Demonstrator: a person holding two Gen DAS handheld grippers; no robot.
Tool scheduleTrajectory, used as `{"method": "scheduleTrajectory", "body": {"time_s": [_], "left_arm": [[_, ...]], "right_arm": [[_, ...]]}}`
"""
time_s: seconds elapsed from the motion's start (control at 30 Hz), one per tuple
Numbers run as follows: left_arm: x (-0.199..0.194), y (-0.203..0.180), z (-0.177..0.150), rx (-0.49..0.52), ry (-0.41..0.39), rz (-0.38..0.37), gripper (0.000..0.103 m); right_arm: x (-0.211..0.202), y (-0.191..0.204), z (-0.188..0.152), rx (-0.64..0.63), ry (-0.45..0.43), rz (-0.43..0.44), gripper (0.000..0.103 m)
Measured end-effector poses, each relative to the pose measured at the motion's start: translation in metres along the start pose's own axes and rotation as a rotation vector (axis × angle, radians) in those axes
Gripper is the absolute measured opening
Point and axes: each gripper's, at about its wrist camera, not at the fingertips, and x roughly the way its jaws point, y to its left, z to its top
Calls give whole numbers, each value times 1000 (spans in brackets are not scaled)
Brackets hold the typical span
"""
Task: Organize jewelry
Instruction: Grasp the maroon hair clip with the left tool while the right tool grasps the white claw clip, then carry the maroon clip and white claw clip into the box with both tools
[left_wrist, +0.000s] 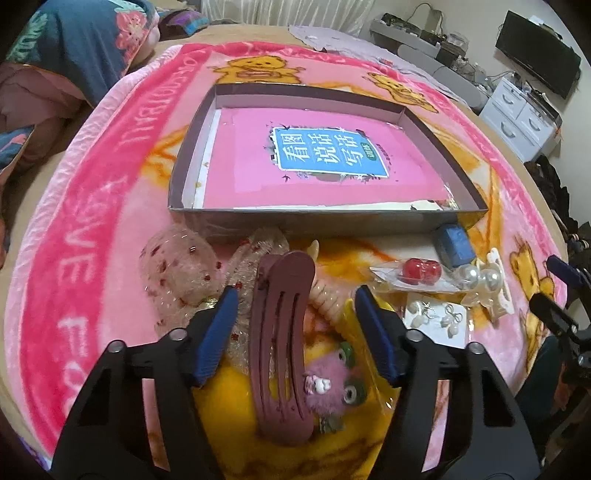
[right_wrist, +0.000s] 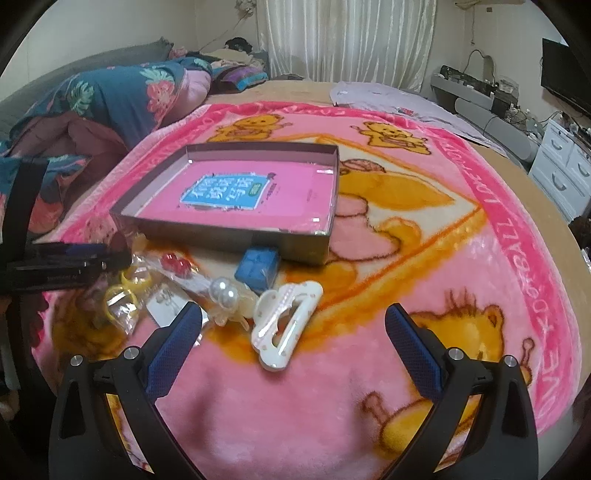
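Note:
My left gripper (left_wrist: 295, 291) is open and angled down over a pile of accessories. A long maroon hair clip (left_wrist: 280, 332) lies between its blue pads, with a gap on each side. Under the clip sit a fuzzy purple clip (left_wrist: 328, 387) and a cream spiral hair tie (left_wrist: 327, 299). My right gripper (right_wrist: 293, 309) stands wide open just short of a white hair claw (right_wrist: 284, 325) on the blanket. Behind the pile is a shallow grey box (left_wrist: 325, 218) holding a pink book (left_wrist: 314, 155).
A small blue box (right_wrist: 256, 269), bagged red beads (right_wrist: 175, 264), big pearls (right_wrist: 223, 291), an earring card (left_wrist: 436, 317), bagged yellow rings (right_wrist: 125, 295) and a sparkly pink mesh piece (left_wrist: 177, 269) lie on the pink bear blanket (right_wrist: 406, 258). Folded quilts (right_wrist: 110, 96) lie at the back left.

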Motion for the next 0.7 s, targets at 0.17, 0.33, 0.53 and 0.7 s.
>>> {"method": "scheduleTrajectory", "body": {"time_s": [0.17,0.33,0.53,0.7], "left_arm": [[2,6,0,-3,-15,25,27],[1,21,-1,-39,-18,-1,23],[-10,24,-10,-42,-19,-13,23],[-16,20,-19,-43,-4,-39,23]], "right_arm": [[17,-3,-4,15,39,-11,99],[38,-7,-5,40,94,6,90],[54,-13,-9,86,144,46,66],[50,-28,-10,120,119,35,34]]}}
